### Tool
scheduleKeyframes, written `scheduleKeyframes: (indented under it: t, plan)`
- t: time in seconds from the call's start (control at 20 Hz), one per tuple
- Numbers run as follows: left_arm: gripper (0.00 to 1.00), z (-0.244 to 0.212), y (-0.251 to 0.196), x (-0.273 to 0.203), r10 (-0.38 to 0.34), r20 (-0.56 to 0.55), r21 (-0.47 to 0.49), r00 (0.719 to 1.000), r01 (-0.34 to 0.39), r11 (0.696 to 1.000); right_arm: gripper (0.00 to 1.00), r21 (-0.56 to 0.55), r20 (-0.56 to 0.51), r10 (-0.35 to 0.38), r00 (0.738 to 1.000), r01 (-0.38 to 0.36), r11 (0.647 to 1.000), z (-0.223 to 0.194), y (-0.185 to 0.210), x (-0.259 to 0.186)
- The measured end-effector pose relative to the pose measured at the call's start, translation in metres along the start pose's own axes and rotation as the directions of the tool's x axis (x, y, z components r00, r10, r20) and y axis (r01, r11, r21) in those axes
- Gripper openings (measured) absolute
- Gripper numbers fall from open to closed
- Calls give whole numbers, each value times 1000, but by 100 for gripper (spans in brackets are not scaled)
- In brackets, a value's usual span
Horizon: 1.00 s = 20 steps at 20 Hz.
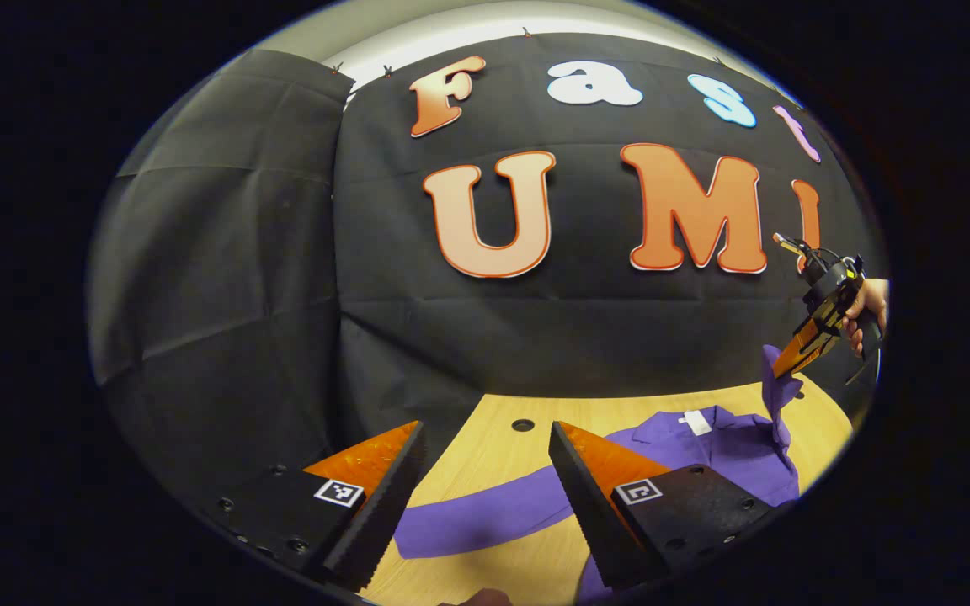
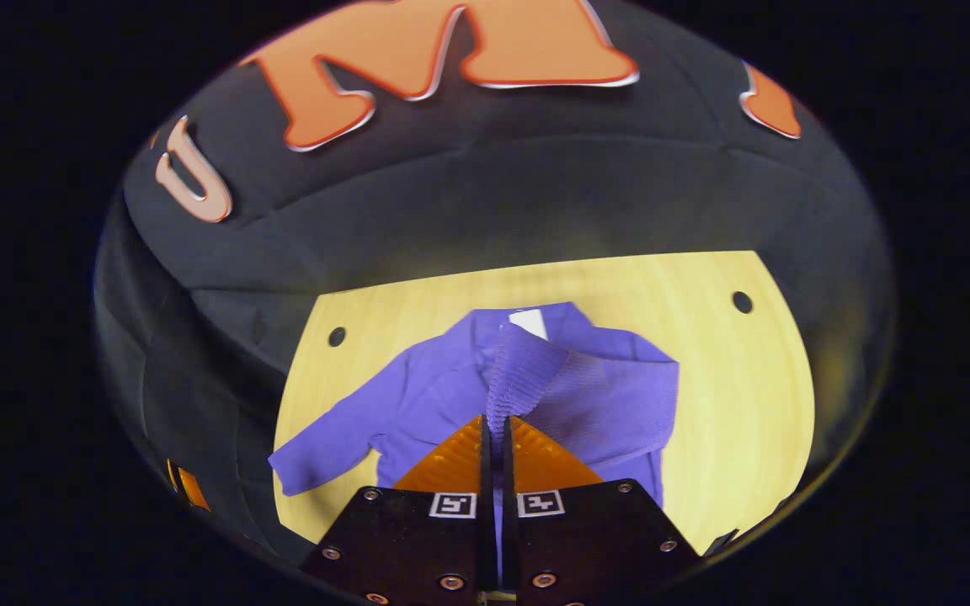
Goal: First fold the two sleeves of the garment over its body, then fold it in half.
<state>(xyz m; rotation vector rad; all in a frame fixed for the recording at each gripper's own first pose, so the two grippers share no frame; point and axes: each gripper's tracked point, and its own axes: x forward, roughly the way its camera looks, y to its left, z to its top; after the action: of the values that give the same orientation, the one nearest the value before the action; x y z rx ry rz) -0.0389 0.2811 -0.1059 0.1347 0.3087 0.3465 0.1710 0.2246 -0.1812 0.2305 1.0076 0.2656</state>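
A purple long-sleeved garment (image 2: 451, 387) lies on a light wooden table (image 2: 729, 396), collar with a white tag (image 2: 529, 322) toward the wall. My right gripper (image 2: 495, 421) is shut on the cuff of one sleeve (image 2: 527, 370), held up over the garment's body. In the left gripper view that gripper (image 1: 792, 366) hangs at the right with purple cloth pinched below it, a hand behind it. The other sleeve (image 1: 485, 513) lies stretched out flat on the table. My left gripper (image 1: 485, 459) stands open just above that sleeve, nothing between its fingers.
The wooden table has round holes (image 2: 337, 337) (image 2: 742, 300) near its far corners and another hole (image 1: 523, 425) ahead of my left gripper. The black cloth wall (image 1: 283, 295) rises right behind the table and wraps around its left side.
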Motion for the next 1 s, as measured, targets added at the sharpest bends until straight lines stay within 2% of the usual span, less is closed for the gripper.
scheduleKeyframes:
  t: [0.15, 0.25, 0.3, 0.4, 0.45, 0.5, 0.55, 0.6, 0.7, 0.8, 1.0]
  plan:
    - [92, -17, 23, 9, 41, -35, -6, 999, -41, 999, 5, -51, 0, 91, 996, -91, 995, -2, 47, 13]
    - [93, -29, 36, 17, 68, -64, -6, 996, -69, 998, 18, -88, 26, 114, 993, -112, 990, -1, 60, 9]
    - [92, -33, 44, 20, 77, -76, -2, 994, -77, 997, 34, -101, 51, 111, 992, -106, 989, 3, 59, 9]
    - [92, -42, 54, 30, 94, -102, 8, 990, -94, 996, 44, -115, 118, 94, 989, -80, 990, 14, 52, -1]
    - [92, -46, 58, 36, 99, -117, 10, 988, -98, 995, 60, -120, 162, 87, 983, -68, 990, 22, 47, -10]
    - [92, -51, 60, 42, 100, -135, 9, 986, -100, 995, 61, -119, 214, 77, 974, -52, 992, 31, 40, -21]
    - [92, -56, 62, 48, 96, -160, 3, 982, -97, 995, 67, -114, 265, 78, 961, -49, 992, 41, 37, -34]
    - [92, -63, 62, 54, 83, -190, -10, 978, -87, 996, 86, -102, 314, 76, 946, -46, 994, 49, 32, -49]
    - [92, -79, 64, 66, 64, -261, -47, 963, -79, 996, 94, -78, 403, 63, 913, -34, 996, 62, 21, -77]
    - [93, -99, 63, 76, 33, -349, -100, 937, -72, 992, 95, -53, 490, 32, 871, -6, 999, 73, 7, -107]
    - [93, -146, 64, 91, -39, -542, -184, 839, -73, 980, 95, -3, 623, -41, 781, 54, 999, 79, -30, -160]
